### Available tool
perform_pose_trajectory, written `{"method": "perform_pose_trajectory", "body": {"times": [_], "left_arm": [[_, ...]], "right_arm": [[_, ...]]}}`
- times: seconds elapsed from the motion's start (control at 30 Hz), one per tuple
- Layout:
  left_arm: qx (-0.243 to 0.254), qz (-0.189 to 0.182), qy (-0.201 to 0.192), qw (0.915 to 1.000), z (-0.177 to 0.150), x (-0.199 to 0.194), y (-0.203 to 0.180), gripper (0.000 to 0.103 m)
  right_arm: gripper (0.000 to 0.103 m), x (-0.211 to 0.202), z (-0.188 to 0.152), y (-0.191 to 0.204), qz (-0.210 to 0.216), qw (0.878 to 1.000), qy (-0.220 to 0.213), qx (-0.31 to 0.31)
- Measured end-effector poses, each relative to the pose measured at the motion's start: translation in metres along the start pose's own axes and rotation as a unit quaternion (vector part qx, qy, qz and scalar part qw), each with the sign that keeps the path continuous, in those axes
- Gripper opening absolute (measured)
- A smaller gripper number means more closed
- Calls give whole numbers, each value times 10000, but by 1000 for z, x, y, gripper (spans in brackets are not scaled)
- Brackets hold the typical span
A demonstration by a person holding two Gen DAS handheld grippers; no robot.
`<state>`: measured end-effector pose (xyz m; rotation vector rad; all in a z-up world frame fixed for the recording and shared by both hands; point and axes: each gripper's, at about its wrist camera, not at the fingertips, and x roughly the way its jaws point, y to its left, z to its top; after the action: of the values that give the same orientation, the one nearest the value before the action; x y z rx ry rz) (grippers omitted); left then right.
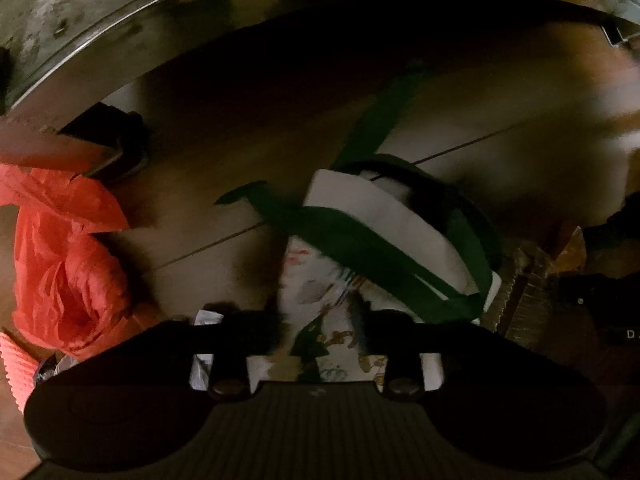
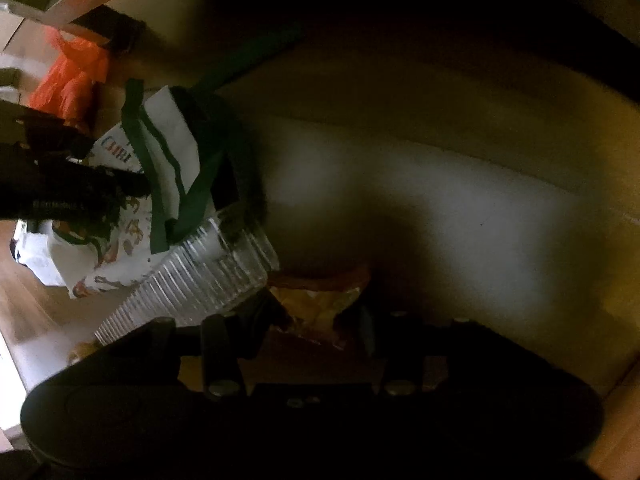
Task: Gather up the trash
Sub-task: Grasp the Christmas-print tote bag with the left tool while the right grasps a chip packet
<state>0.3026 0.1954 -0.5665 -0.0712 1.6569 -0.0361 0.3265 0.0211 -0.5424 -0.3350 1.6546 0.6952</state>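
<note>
A white printed bag [image 1: 320, 280] with green straps [image 1: 360, 240] lies on the wooden floor under a round table. My left gripper [image 1: 324, 330] points down on it, its dark fingers [image 1: 256, 332] pinching a fold of the printed cloth. The right wrist view shows the same bag [image 2: 168, 148] at the left, with the left gripper's black body on it. My right gripper [image 2: 316, 316] stands open around a crumpled orange-brown wrapper [image 2: 320, 296]; I cannot tell whether its pads touch it. A clear ribbed plastic cup [image 2: 192, 280] lies on its side just left of the right gripper.
An orange plastic bag [image 1: 68, 264] lies at the left by a metal table foot [image 1: 116, 152]. The table's rim [image 1: 100, 44] arches overhead. Cardboard [image 1: 532, 292] sits at the right. A white panel [image 2: 460, 208] and wooden floor [image 2: 36, 308] are dimly lit.
</note>
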Motion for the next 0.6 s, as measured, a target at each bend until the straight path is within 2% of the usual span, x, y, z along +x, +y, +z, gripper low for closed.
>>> {"method": "perform_pose_trajectory", "body": {"times": [0.07,0.17,0.3,0.6], "left_arm": [[-50,-48,-8,10000,-3,-1,1,13],[-157,-119,-58,9998,-6,-7,1,5],[-18,-106,-173,9998,-15,-24,-6,3],[260,-29,-498,9984,-44,-101,-23,3]], "right_arm": [[40,0,-1,0,-63,9999,-6,-81],[37,-4,-2,3,-163,9996,-49,-206],[37,-19,-5,3,-160,9994,-179,-238],[35,-85,-16,10,-128,9972,-683,-274]]}}
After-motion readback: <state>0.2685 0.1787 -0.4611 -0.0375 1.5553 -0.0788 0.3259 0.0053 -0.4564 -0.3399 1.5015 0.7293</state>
